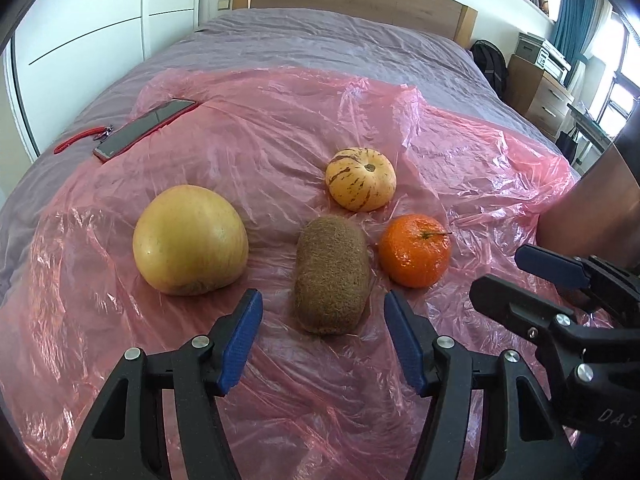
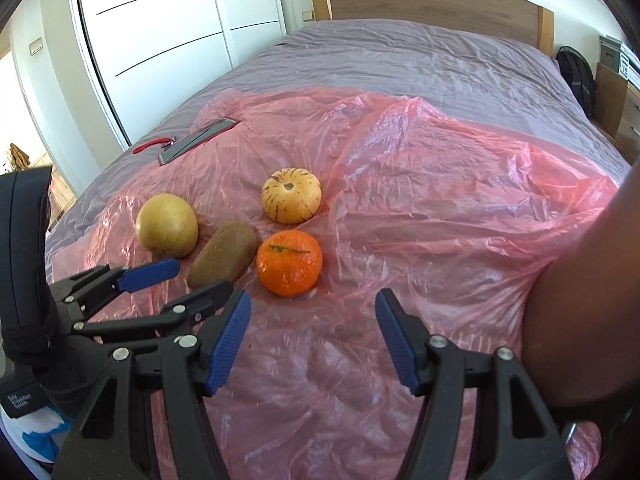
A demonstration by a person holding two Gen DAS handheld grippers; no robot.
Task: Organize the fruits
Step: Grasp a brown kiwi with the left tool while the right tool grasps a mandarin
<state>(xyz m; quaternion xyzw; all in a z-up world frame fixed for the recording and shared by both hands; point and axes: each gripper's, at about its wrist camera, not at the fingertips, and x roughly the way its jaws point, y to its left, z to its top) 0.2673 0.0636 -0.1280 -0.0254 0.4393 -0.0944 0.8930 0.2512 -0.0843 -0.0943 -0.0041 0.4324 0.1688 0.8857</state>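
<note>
Left wrist view is showing your left gripper (image 1: 323,342) hanging over a pink plastic sheet (image 1: 280,128) on a bed (image 1: 320,40). Its blue fingers (image 1: 240,344) are standing apart with nothing in them, and the brown kiwi (image 1: 331,274) is lying just ahead of them, between the tips but not touching. A big yellow apple (image 1: 190,240) is sitting to the left of the kiwi. An orange mandarin (image 1: 415,251) is sitting to the right, and a striped yellow fruit (image 1: 361,179) is sitting behind. Your right gripper (image 2: 313,340) is hanging wide and empty too, with the mandarin a little ahead of it. A phone (image 1: 146,128) is lying at the far left edge of the sheet.
</note>
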